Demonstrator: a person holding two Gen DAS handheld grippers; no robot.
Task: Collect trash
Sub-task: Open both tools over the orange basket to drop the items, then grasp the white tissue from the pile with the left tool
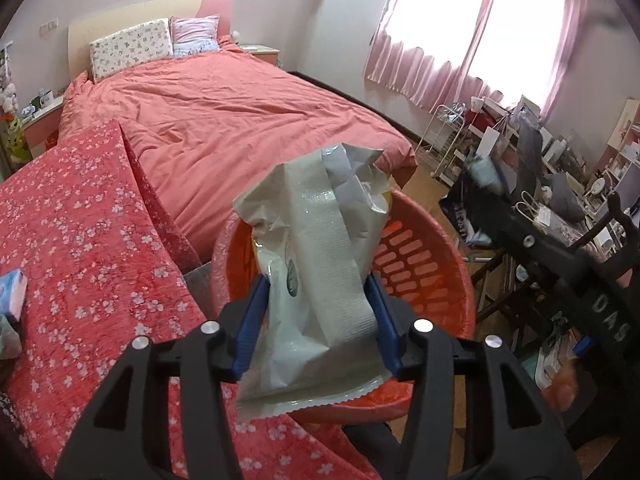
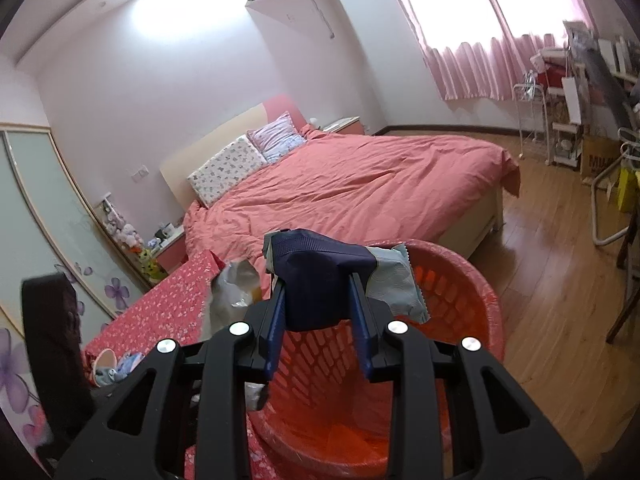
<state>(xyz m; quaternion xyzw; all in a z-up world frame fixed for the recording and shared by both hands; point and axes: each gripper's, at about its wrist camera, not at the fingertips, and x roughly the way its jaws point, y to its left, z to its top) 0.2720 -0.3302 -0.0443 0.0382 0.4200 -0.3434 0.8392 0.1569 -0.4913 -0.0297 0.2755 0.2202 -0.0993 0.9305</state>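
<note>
My left gripper (image 1: 318, 280) is shut on a crumpled white plastic wrapper (image 1: 316, 240) and holds it over the red plastic basket (image 1: 424, 268). My right gripper (image 2: 318, 280) is shut on a dark blue and pale snack wrapper (image 2: 324, 276) and holds it above the same red basket (image 2: 460, 304). The white wrapper in the left gripper also shows in the right wrist view (image 2: 234, 292), left of the basket. The basket's inside shows only red lining at its bottom.
A red floral cloth (image 1: 88, 264) covers a surface left of the basket, with a blue tissue pack (image 1: 12, 292) on it. A bed with a pink quilt (image 1: 240, 112) lies beyond. A cluttered desk and chair (image 1: 560, 216) stand right. Wooden floor (image 2: 552, 280) spreads right.
</note>
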